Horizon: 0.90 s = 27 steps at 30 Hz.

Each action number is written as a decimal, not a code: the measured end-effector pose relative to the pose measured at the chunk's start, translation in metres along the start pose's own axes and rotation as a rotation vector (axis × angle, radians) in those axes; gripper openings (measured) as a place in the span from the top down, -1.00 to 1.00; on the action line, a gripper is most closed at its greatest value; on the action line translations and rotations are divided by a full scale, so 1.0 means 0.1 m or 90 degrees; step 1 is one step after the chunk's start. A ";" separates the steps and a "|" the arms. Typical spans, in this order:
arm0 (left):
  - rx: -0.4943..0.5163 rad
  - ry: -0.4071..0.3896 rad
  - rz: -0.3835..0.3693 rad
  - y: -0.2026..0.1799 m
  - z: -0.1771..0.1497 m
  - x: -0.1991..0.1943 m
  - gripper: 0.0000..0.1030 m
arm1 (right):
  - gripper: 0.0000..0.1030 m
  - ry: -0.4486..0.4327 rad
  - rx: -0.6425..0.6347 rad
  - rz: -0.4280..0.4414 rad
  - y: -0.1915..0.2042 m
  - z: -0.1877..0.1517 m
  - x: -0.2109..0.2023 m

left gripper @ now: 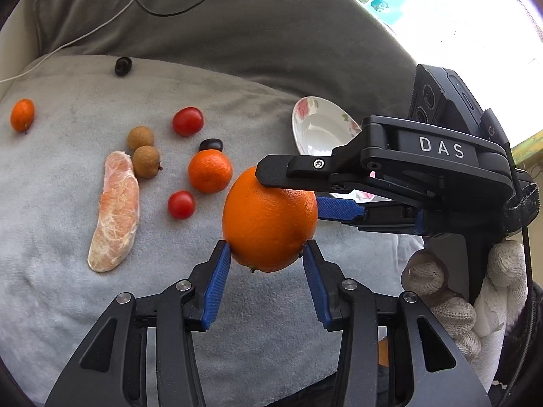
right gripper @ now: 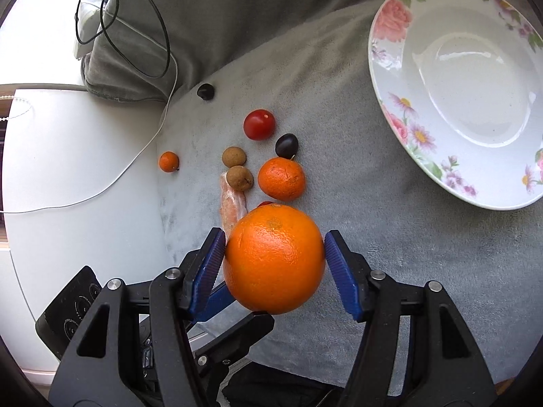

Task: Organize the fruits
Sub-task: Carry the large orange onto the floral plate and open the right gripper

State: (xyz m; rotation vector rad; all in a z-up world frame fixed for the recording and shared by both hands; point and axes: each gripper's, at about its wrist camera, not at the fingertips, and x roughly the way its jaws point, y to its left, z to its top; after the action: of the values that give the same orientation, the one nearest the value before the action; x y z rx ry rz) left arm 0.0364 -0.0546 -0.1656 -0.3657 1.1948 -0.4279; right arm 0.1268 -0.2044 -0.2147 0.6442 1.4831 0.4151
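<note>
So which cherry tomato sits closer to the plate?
The far tomato, beyond the dark fruit; the other tomato lies nearer, almost hidden behind the held orange.

Left black tool with blue ribbed pads (left gripper: 266, 261): angled downward, both pads pressed on the large orange (left gripper: 269, 220). Right black tool with blue pads (right gripper: 275, 254): angled downward, crossing the left, pads clamping the same fruit. White knitted glove (left gripper: 451, 291) grips its handle.
</note>
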 end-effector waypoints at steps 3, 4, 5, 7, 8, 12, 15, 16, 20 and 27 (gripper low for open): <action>0.017 0.003 -0.008 -0.11 0.07 0.08 0.18 | -0.24 -0.018 0.012 -0.001 -0.12 0.03 -0.16; 0.022 0.004 -0.011 -0.16 0.11 0.13 0.18 | -0.24 -0.024 0.017 -0.001 -0.16 0.04 -0.21; 0.028 0.005 -0.014 -0.21 0.13 0.17 0.18 | -0.24 -0.030 0.022 -0.002 -0.18 0.06 -0.25; 0.037 0.009 -0.020 -0.28 0.17 0.23 0.18 | -0.24 -0.040 0.031 -0.005 -0.24 0.08 -0.33; 0.042 0.011 -0.024 -0.32 0.19 0.27 0.18 | -0.24 -0.046 0.035 -0.007 -0.28 0.09 -0.37; 0.061 0.020 -0.036 -0.46 0.27 0.41 0.18 | -0.24 -0.065 0.055 -0.012 -0.44 0.12 -0.53; 0.072 0.029 -0.045 -0.55 0.31 0.53 0.18 | -0.24 -0.076 0.069 -0.017 -0.56 0.13 -0.63; 0.074 0.032 -0.048 -0.57 0.34 0.58 0.18 | -0.24 -0.079 0.072 -0.019 -0.60 0.14 -0.66; 0.083 0.043 -0.052 -0.68 0.41 0.75 0.18 | -0.24 -0.085 0.081 -0.026 -0.69 0.19 -0.72; 0.090 0.055 -0.058 -0.81 0.46 0.88 0.18 | -0.24 -0.095 0.092 -0.037 -0.82 0.26 -0.78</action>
State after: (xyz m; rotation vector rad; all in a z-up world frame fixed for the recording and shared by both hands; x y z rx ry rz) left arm 0.0966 -0.1667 -0.1826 -0.2830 1.2265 -0.6088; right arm 0.1370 -0.3192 -0.2063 0.7284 1.3949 0.2113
